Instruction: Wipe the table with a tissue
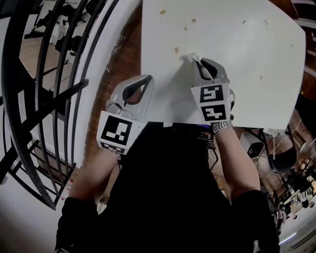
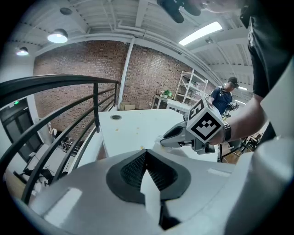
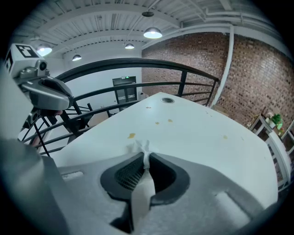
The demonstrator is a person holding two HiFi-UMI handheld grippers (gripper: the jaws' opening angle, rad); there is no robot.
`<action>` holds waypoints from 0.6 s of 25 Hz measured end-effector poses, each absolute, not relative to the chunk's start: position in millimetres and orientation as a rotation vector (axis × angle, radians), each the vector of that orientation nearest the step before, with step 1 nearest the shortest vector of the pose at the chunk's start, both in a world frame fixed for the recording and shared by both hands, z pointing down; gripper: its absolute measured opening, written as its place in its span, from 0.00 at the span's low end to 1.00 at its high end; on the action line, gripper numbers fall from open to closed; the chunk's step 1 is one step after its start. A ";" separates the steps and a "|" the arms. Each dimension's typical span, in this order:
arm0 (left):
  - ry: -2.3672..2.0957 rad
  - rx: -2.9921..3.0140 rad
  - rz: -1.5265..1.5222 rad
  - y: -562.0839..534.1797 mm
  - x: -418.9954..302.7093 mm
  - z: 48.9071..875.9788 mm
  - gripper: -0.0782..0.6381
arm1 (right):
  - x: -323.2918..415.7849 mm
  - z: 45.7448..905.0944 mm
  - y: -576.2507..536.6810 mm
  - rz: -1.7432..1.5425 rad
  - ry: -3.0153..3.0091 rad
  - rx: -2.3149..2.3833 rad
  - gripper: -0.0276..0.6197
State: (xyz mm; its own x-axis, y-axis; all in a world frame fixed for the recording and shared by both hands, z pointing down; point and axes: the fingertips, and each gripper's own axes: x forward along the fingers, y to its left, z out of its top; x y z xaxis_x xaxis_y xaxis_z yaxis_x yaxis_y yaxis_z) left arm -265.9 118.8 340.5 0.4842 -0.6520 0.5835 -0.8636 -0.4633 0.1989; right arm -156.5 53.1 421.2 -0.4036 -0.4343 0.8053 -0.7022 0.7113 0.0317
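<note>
— Where are your tools?
— My right gripper (image 1: pixel 198 61) pinches a crumpled white tissue (image 1: pixel 190 58) onto the white table (image 1: pixel 247 54), near brown spots (image 1: pixel 176 50).
— And the other?
— My left gripper (image 1: pixel 147 79) sits at the table's left edge, jaws together.

**Two grippers at the table's near edge**

The white square table (image 1: pixel 256 54) stretches ahead of both grippers. The right gripper (image 1: pixel 197 60) is over its near middle, jaws closed on a crumpled white tissue (image 1: pixel 190 57) that juts past the tips onto the tabletop. Just ahead and left of the tissue lies a small brown stain (image 1: pixel 176 50). More spots (image 1: pixel 163 12) lie farther ahead. The left gripper (image 1: pixel 148 78), jaws together with nothing between them, sits left of the right one, at the table's left edge. A black curved metal railing (image 1: pixel 44 99) runs farther to its left, off the table.
</note>
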 end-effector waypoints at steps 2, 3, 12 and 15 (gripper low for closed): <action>-1.247 2.265 0.594 118.4 -269.0 340.7 0.13 | -161.7 420.6 53.8 0.395 -2.057 0.865 0.09; -1.243 2.268 0.593 118.3 -270.7 341.1 0.13 | -164.2 420.6 54.0 0.395 -2.056 0.866 0.08; -1.201 2.293 0.576 120.1 -288.2 347.2 0.13 | -186.6 425.6 58.4 0.394 -2.031 0.883 0.08; -1.189 2.306 0.573 116.1 -291.8 349.9 0.13 | -191.4 429.0 57.9 0.393 -2.026 0.889 0.08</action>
